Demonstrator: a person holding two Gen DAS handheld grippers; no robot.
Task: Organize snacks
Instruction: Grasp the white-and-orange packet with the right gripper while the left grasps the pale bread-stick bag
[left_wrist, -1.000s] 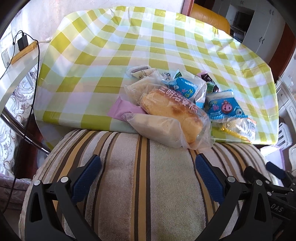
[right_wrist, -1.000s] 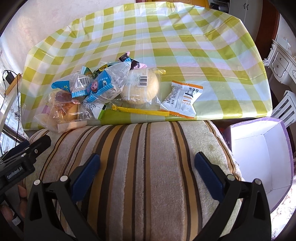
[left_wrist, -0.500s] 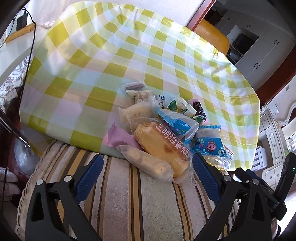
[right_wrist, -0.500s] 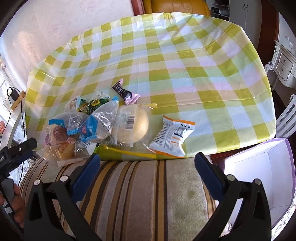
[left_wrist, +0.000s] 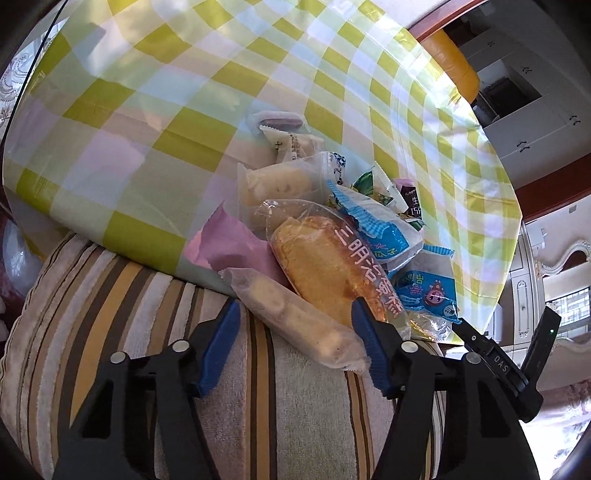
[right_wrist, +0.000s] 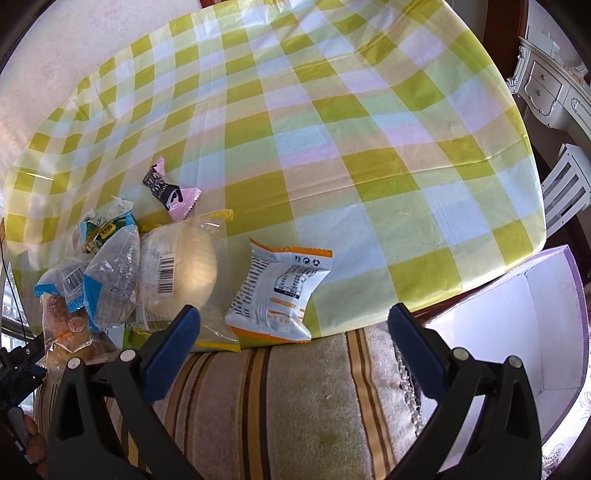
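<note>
In the left wrist view a heap of snacks (left_wrist: 332, 236) lies at frame centre on the table's (left_wrist: 147, 110) near edge, overhanging a cushion (left_wrist: 110, 314) below. A long pack (left_wrist: 295, 317) lies lowest, a cake bag (left_wrist: 332, 266) above it. In the right wrist view the heap sits at left, a bun (right_wrist: 184, 273) beside a pouch (right_wrist: 280, 295) at centre, a candy (right_wrist: 170, 190) above, a box (right_wrist: 517, 325) at lower right.

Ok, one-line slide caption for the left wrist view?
Left gripper closing around a clear-wrapped pastry stick at the snack pile's near edge.
</note>
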